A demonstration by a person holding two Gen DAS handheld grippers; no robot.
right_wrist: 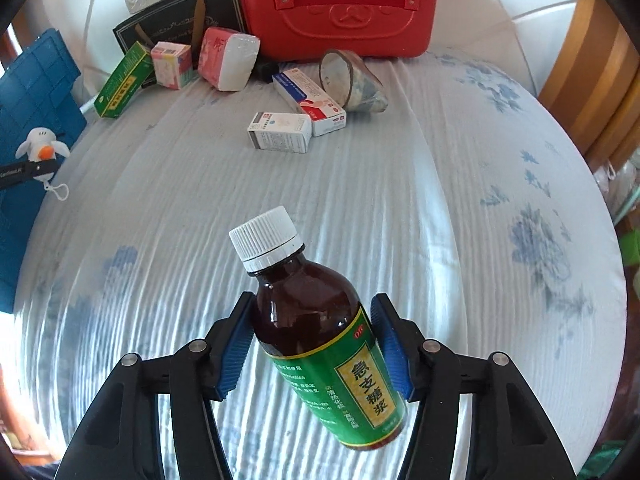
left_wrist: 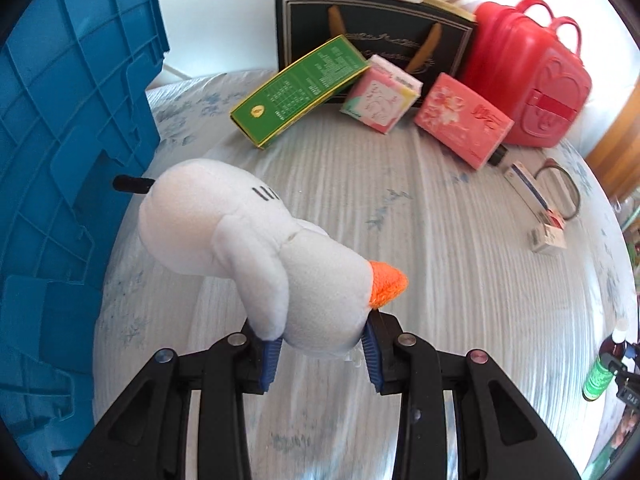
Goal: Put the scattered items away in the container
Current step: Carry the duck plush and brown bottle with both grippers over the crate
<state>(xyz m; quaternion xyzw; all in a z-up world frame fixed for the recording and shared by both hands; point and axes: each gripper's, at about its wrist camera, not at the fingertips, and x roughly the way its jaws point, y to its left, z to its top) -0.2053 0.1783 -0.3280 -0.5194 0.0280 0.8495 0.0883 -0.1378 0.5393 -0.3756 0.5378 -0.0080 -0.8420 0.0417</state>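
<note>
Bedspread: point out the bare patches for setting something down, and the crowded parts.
Free: the bedspread from the held syrup bottle up to the white medicine box, plus its right side. Crowded: the back, around the red case, green box and tissue packs.

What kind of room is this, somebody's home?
Most likely a bedroom at home: everything lies on a bed with a floral sheet, beside a wooden frame, among medicine boxes and a plush toy.

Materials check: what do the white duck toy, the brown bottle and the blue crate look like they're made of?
Duck toy: soft plush, matte fuzzy nap, stitched seams.
Brown bottle: glossy amber glass or plastic, unclear which; ribbed white cap, green paper-like label.
Blue crate: rigid moulded plastic, ribbed grid walls.
</note>
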